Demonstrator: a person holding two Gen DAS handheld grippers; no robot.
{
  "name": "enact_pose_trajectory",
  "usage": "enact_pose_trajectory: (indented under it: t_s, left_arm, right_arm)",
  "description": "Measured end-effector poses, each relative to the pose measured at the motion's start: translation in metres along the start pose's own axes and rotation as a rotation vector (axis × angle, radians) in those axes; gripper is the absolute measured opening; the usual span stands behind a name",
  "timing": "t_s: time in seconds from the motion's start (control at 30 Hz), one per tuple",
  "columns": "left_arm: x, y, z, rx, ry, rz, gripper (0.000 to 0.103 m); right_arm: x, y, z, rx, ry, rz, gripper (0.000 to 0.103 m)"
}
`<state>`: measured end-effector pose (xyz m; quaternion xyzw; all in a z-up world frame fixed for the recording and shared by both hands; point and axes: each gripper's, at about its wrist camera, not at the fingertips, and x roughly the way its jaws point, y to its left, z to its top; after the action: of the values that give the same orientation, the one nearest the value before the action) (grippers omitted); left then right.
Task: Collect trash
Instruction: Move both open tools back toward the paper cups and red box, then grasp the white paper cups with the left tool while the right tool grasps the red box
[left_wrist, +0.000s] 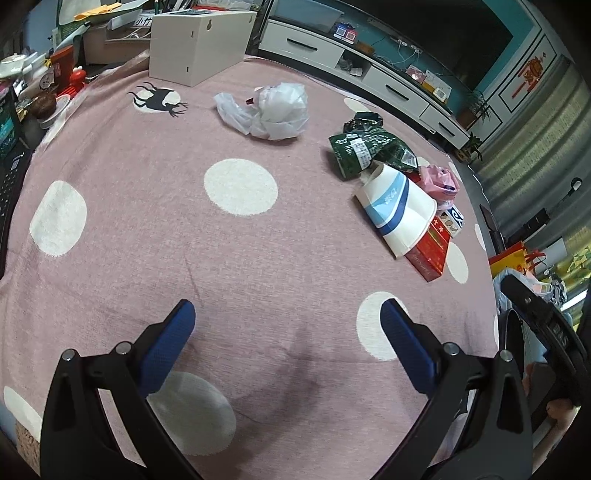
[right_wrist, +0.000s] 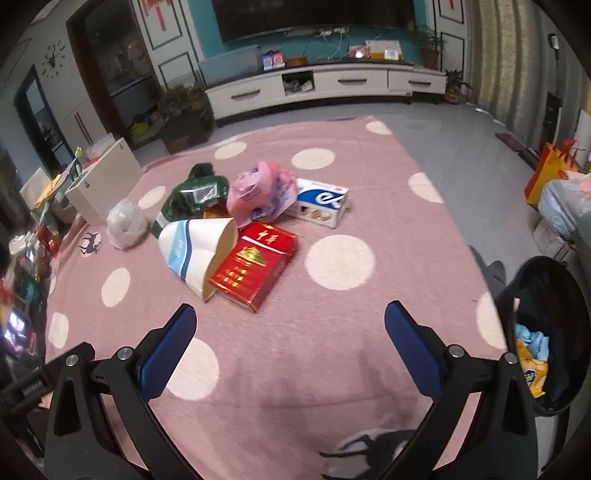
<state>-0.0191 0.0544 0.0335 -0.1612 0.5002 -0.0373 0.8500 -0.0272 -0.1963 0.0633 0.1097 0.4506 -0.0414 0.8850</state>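
Trash lies on a pink dotted cloth: a flattened paper cup, a red carton, a green wrapper, a pink bag, a blue-white box and a crumpled white plastic bag. My left gripper is open and empty, well short of the pile. My right gripper is open and empty, just short of the red carton. A black bin with some trash stands at the right.
A white box stands at the cloth's far corner. Clutter lines the left edge. A TV cabinet runs along the back wall. An orange bag and a filled plastic bag sit on the floor at right.
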Motion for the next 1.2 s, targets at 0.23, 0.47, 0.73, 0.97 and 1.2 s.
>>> enact_pose_trajectory:
  t_s: [0.23, 0.47, 0.73, 0.97, 1.2]
  left_arm:
    - [0.004, 0.005, 0.002, -0.014, 0.011, 0.005, 0.100]
    - [0.008, 0.007, 0.004, -0.010, 0.023, 0.015, 0.100]
    - [0.012, 0.003, 0.009, -0.001, 0.026, 0.023, 0.100]
    - [0.021, -0.018, 0.031, 0.034, 0.014, -0.036, 0.100]
    - [0.050, -0.064, 0.062, 0.152, 0.015, -0.102, 0.100]
  right_arm:
    - [0.051, 0.007, 0.025, 0.036, 0.095, -0.051, 0.100]
    - [0.107, 0.006, 0.047, 0.111, 0.243, -0.008, 0.091]
    - [0.130, 0.025, 0.050, 0.056, 0.263, -0.045, 0.084]
    - [0.124, 0.028, 0.042, -0.022, 0.234, -0.075, 0.072]
    - [0.094, -0.012, 0.031, 0.072, 0.218, -0.038, 0.069]
